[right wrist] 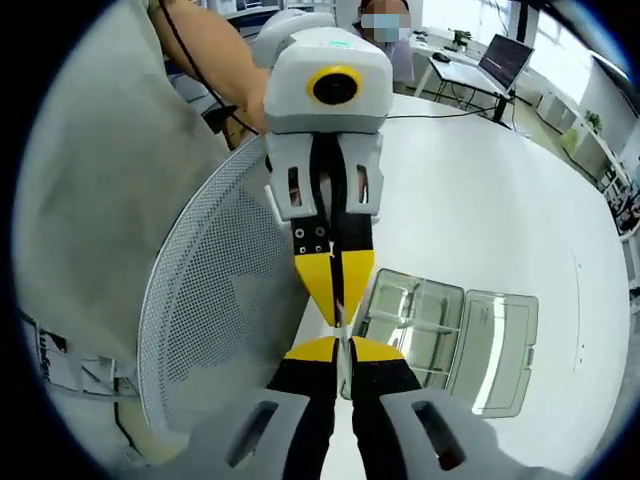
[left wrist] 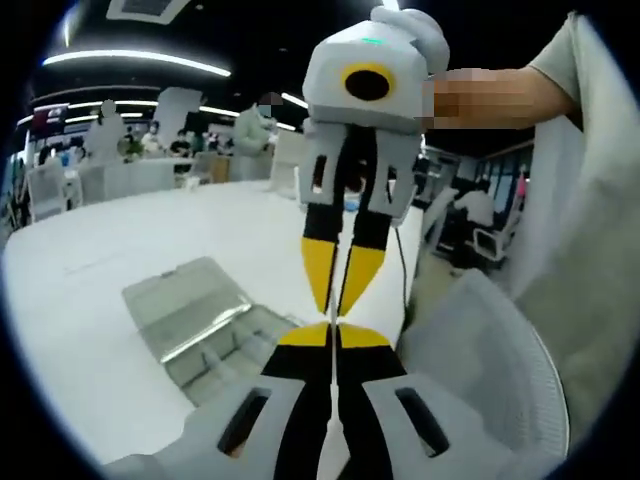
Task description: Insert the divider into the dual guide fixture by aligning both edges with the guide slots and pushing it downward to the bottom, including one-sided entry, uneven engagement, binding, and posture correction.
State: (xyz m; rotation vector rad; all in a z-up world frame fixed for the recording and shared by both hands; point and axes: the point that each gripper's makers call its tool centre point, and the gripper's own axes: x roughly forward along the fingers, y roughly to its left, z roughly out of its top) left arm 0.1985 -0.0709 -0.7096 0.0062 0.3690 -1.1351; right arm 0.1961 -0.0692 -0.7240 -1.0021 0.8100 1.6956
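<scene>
In the left gripper view, the left hand-held gripper (left wrist: 335,335) rose from six o'clock with its yellow-tipped black jaws pressed together on a thin clear divider (left wrist: 333,325), seen edge-on and hard to make out. Opposite, the right hand-held gripper (left wrist: 341,300) came down from twelve o'clock, tips pointing at six, its jaws closing on the same thin sheet so that the two pairs of tips nearly met. At eight o'clock of the meeting point a clear plastic compartment case (left wrist: 205,325) lay open on the smooth white worktop (left wrist: 100,330), lid laid flat. A white mesh chair back (left wrist: 480,370) curved at four o'clock.

In the right gripper view, the right hand-held gripper (right wrist: 345,350) rose from six o'clock, the left hand-held gripper (right wrist: 338,310) hung from twelve, both pinching the divider (right wrist: 344,325). The case (right wrist: 450,335) lay at three o'clock on the worktop (right wrist: 480,200), the perforated chair back (right wrist: 215,320) at nine
</scene>
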